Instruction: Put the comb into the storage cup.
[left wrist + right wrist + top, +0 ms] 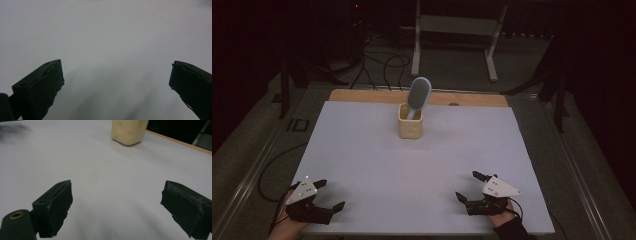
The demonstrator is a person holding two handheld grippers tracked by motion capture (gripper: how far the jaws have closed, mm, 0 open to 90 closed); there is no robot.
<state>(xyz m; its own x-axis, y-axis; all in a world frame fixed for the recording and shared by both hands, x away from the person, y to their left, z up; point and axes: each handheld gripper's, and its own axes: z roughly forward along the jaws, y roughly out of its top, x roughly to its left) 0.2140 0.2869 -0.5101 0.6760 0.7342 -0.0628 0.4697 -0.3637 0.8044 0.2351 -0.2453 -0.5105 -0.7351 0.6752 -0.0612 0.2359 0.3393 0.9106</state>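
Note:
A cream square holder point(410, 121) stands upright toward the back middle of the white table cover, with a light-blue hairbrush point(418, 95) standing in it, head up. The holder's lower part point(128, 131) appears at the top of the right gripper view. My left gripper point(329, 194) rests open at the near left corner, nothing between its jaws point(115, 82). At the near right, my right gripper point(468, 185) is open too, jaws wide apart and bare point(117, 202). Both are far from the holder.
The white cover point(362, 150) lies on a wooden table whose back edge point(362, 95) shows. Beyond it on the dark floor are cables point(382, 65) and a metal stand point(457, 30). A cable point(272, 165) runs along the table's left side.

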